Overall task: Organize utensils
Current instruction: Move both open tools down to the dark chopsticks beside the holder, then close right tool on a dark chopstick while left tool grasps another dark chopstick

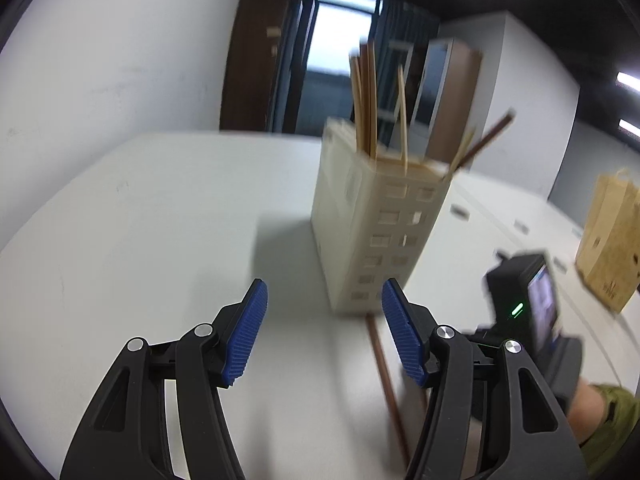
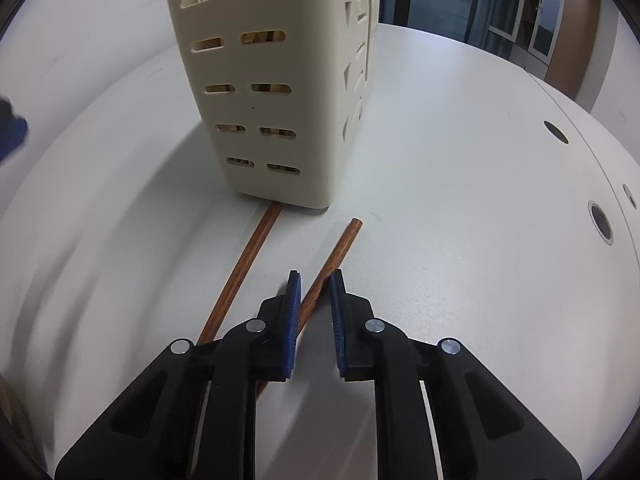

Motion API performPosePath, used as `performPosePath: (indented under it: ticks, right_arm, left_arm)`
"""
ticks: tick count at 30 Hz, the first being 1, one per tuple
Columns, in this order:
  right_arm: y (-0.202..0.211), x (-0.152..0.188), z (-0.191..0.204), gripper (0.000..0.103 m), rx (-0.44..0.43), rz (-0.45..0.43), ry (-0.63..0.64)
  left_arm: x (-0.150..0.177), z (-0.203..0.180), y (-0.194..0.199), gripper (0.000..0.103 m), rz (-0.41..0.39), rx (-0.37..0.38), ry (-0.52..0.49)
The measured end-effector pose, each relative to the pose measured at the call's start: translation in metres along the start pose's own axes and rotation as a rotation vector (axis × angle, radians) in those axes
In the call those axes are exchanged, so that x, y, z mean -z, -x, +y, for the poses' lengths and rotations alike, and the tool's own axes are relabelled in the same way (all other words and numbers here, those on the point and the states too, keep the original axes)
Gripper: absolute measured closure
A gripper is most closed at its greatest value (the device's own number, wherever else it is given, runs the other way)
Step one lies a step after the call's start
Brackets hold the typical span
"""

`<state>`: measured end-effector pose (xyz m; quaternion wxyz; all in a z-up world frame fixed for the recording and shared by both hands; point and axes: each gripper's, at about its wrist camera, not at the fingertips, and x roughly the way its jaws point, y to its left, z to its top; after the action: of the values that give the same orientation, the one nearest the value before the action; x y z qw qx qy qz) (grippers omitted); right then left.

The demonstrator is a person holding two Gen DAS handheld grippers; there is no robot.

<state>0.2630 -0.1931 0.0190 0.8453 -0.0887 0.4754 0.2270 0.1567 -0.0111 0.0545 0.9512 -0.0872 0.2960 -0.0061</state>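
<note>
Brown chopstick (image 2: pixel 332 258) between narrowly parted right gripper (image 2: pixel 316 280) pads; left gripper (image 1: pixel 324 304) spread

Each claw is matte black plastic with triangular cut-outs in its linkage arms and round silver pivot screws at the joints. The left claw (image 1: pixel 324 330) and right claw (image 2: pixel 316 312) both carry ribbed blue pads (image 1: pixel 245 334) on their fingers. At four o'clock in the left view, a blurred black housing shows a green light, with bare skin and what seems an olive sleeve.
</note>
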Motion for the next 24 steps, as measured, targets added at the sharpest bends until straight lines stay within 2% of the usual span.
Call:
performPosePath:
  ticks: [17,24]
  right_arm:
    - [0.007,0.006,-0.008,0.096,-0.043,0.012,-0.04]
    - [0.013,0.01,-0.002,0.096,-0.056,0.017,-0.057]
  left_arm:
    - [0.03,-0.034,-0.06,0.043,0.261,0.043,-0.084]
    - [0.04,-0.047,-0.073,0.046,0.323,0.051,-0.131]
